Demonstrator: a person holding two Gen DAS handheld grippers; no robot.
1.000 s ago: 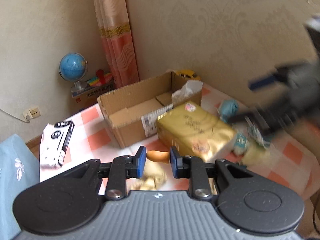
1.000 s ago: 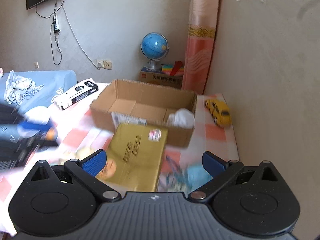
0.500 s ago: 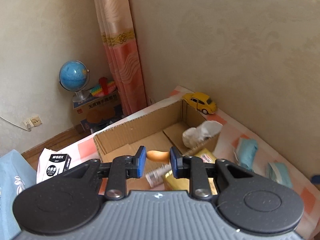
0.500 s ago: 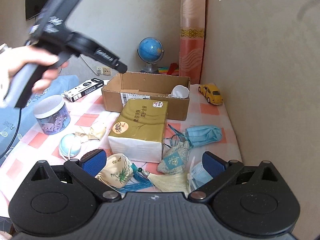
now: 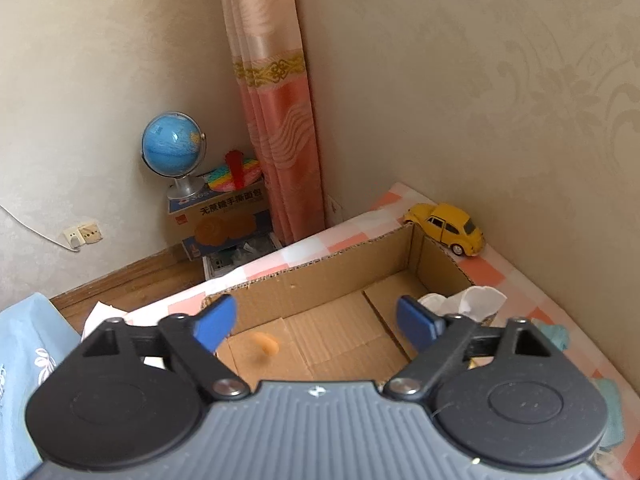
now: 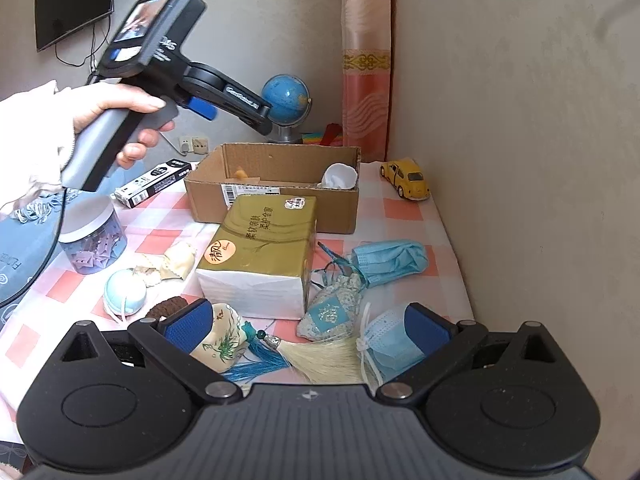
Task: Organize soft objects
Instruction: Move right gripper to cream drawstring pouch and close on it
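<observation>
My left gripper (image 5: 316, 322) hovers over the open cardboard box (image 5: 320, 268), its jaws opening with nothing between the pads. A small orange soft piece (image 5: 266, 344), blurred, is below them at the box floor. A white cloth (image 5: 472, 300) lies in the box's right corner. My right gripper (image 6: 307, 320) stands open low over the checked table. Under it lie a cream embroidered sachet (image 6: 220, 340), a teal sachet (image 6: 332, 312) and a blue face mask (image 6: 394, 344). A second mask (image 6: 388, 260) and a gold tissue pack (image 6: 264, 248) lie farther back.
A yellow toy car (image 6: 406, 180) sits by the wall right of the box. A lidded jar (image 6: 92, 236), a round pale-blue item (image 6: 125, 292) and a black-and-white carton (image 6: 156, 182) are on the left. A person's hand (image 6: 120, 108) holds the left gripper above them.
The left gripper moved forward over the box, then opened and let go of the orange piece, which now lies in the box. The right gripper drew back, then held still.
</observation>
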